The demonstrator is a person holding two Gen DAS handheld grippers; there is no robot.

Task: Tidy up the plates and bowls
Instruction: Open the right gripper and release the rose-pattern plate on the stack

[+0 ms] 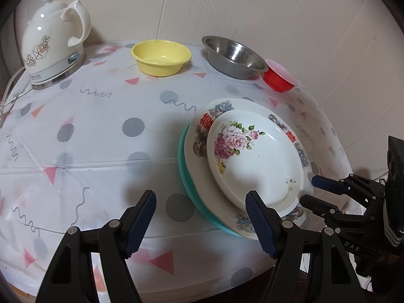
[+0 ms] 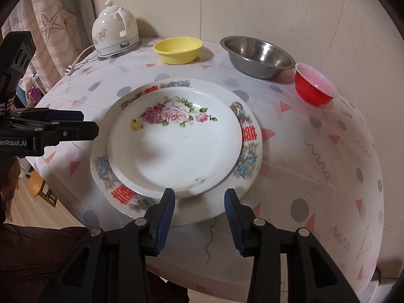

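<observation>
White rose plate [image 2: 176,141] stacked; both tongs [image 2: 199,209] gape at its near edge.

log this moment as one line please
plates stacked | yellow bowl, steel bowl, red bowl separate | left claw, right claw open

From my right wrist camera I read "enRobot.AI" in white on the black body of the left gripper [image 2: 83,123], its first letters cut off at the left edge. From my left wrist camera the right gripper [image 1: 309,189] carries "DAS". The large plate [image 2: 248,156] bears red double-happiness characters on its rim. Script on the floral plate [image 1: 257,156] is too small to read.
</observation>
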